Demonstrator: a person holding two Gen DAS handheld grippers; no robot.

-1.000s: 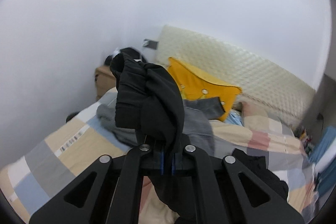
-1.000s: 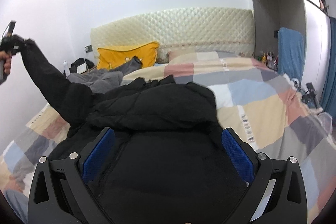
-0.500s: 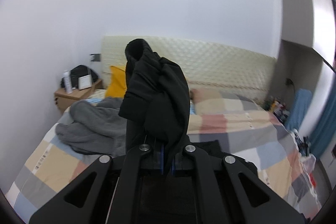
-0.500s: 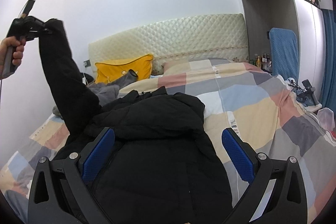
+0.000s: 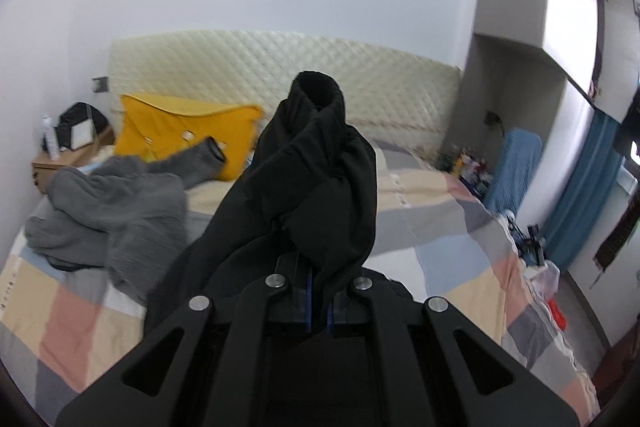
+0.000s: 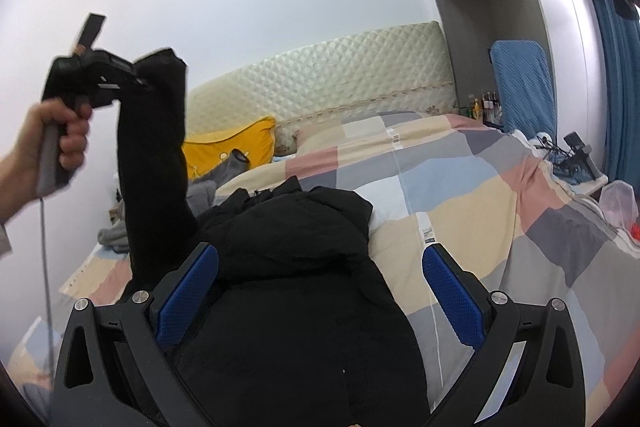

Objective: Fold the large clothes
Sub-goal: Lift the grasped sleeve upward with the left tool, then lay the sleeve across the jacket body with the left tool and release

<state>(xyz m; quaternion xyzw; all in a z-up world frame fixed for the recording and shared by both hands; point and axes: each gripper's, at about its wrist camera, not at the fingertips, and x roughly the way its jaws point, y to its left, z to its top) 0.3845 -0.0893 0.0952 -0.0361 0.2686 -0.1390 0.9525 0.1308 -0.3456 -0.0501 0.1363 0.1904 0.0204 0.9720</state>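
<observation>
Sleeve (image 6: 154, 155) swung inward, higher over jacket (image 6: 296, 267); left gripper (image 5: 319, 301) stays clamped.

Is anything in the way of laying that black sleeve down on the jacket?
Nothing visible blocks it. The left gripper is shut on the sleeve, lifted above the black jacket, whose top is bare. The grey sweater and yellow pillow lie off to the side. The right gripper is open above the jacket.

black jacket (image 6: 304, 307): we see matt, puffy cloth
fingers (image 6: 450, 295): blue pads we read as dimpled rubber
headboard (image 5: 240, 67): quilted, slightly glossy cream padding
grey sweater (image 5: 112, 203): soft ribbed knit
</observation>
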